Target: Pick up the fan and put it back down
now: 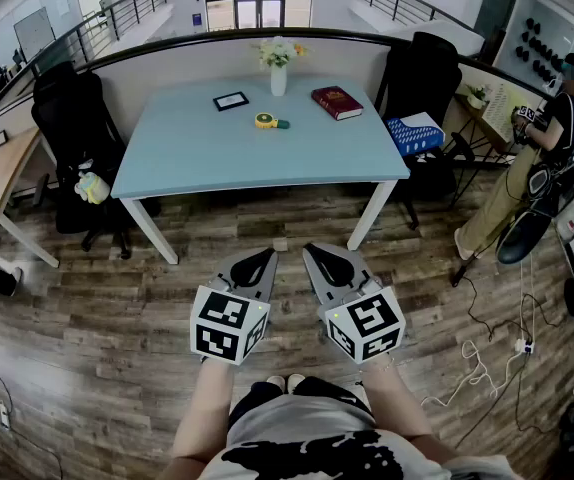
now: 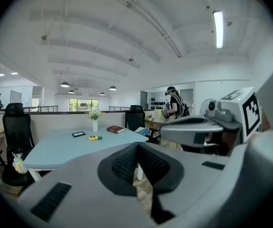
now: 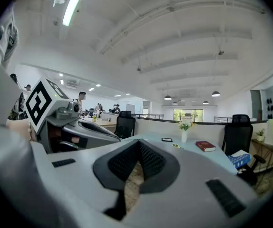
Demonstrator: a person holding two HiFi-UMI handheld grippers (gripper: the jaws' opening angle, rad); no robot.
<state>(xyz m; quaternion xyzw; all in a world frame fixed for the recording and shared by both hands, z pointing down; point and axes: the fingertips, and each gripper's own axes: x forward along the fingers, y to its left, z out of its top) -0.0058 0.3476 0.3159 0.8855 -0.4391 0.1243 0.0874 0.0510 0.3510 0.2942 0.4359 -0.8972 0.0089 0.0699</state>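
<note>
**Head view:** The light blue table (image 1: 197,158) stands well apart from both grippers, with bare wooden floor (image 1: 97,318) between them and nothing in the way. The small yellow fan (image 1: 266,121) lies on the table toward its far edge, between a black frame (image 1: 231,100) and a red book (image 1: 337,102), just in front of a flower vase (image 1: 278,68). A black office chair (image 1: 77,128) stands at the table's left end, and another (image 1: 422,73) at its right end has a blue box (image 1: 414,134) on it. A person (image 1: 552,158) stands past the right end, above loose cables (image 1: 477,363). The left gripper (image 1: 265,254) and right gripper (image 1: 312,249) are side by side, both clenched.

**Left gripper view:** The left gripper (image 2: 137,147) is closed on nothing. The fan (image 2: 94,137) shows small on the table. The right gripper (image 2: 193,129) blocks the space at the table's right.

**Right gripper view:** The right gripper (image 3: 139,144) is closed and empty. The fan (image 3: 176,146) lies before the vase (image 3: 184,136). The left gripper (image 3: 79,132) covers the lower left, with more desks (image 3: 103,121) and people behind it.
</note>
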